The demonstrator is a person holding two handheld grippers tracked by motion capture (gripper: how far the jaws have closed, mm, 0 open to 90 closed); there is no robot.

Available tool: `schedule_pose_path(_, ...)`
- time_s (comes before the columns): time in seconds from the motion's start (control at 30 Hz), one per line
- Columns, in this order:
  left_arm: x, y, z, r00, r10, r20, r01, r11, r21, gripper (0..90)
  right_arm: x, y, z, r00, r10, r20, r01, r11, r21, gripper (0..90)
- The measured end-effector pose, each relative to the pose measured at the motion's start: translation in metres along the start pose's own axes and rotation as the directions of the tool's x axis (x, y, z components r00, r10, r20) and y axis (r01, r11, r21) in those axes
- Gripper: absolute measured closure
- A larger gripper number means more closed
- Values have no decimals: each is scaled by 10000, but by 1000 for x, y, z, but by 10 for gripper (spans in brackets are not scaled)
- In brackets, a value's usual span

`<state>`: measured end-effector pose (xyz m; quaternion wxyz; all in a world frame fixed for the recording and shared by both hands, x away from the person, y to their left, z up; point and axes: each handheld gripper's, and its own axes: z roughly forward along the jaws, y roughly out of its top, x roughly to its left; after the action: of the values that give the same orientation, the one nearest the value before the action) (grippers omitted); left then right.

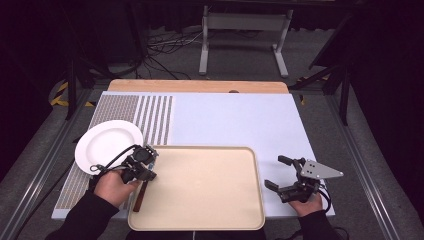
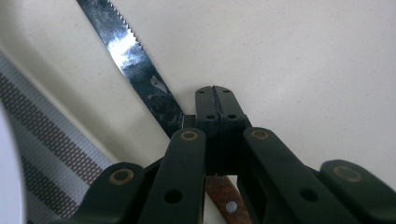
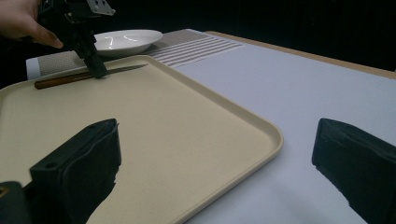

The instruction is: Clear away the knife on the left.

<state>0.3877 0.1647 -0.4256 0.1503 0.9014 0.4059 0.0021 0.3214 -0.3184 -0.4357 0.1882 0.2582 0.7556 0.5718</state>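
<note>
A knife with a brown wooden handle (image 1: 139,197) and a serrated blade (image 2: 126,51) lies along the left edge of a beige tray (image 1: 200,185). My left gripper (image 1: 145,176) points down at it, and its shut tips (image 2: 215,100) sit right where blade meets handle; the pads meet with nothing visible between them. In the right gripper view the left gripper (image 3: 97,70) stands on the knife (image 3: 70,78). My right gripper (image 1: 276,171) is open, level, just off the tray's right rim (image 3: 261,135), with nothing between its fingers (image 3: 84,163).
A white plate (image 1: 109,145) sits on a striped placemat (image 1: 150,120) beyond the tray's left corner. A pale blue mat (image 1: 235,120) covers the table behind and to the right of the tray. The table's front edge is close under both hands.
</note>
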Motion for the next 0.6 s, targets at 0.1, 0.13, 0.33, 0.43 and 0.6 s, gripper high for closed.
schedule_pose_path(0.1, 0, 0, 0, 10000, -53, -43, 53, 10000, 17, 899, 0, 0, 0, 10000, 20, -12, -20, 10000, 0, 19)
schedule_pose_path(0.13, 1, -1, 0, 10000, -71, -43, 71, 10000, 30, 899, 0, 0, 0, 10000, 23, -10, -23, 10000, 0, 19)
schedule_pose_path(0.33, 2, -2, -1, 9996, -227, -161, 227, 9997, 19, 899, 0, 0, 0, 10000, 13, -6, -13, 10000, 21, 19)
schedule_pose_path(0.43, 3, -4, -2, 9993, -335, -160, 336, 9994, 46, 899, 0, 0, 0, 10000, 23, -23, -23, 10000, 7, 19)
schedule_pose_path(0.6, 4, -5, -2, 9990, -420, -171, 421, 9991, 14, 899, 0, 0, 1, 10000, 7, -26, -7, 10000, 36, 20)
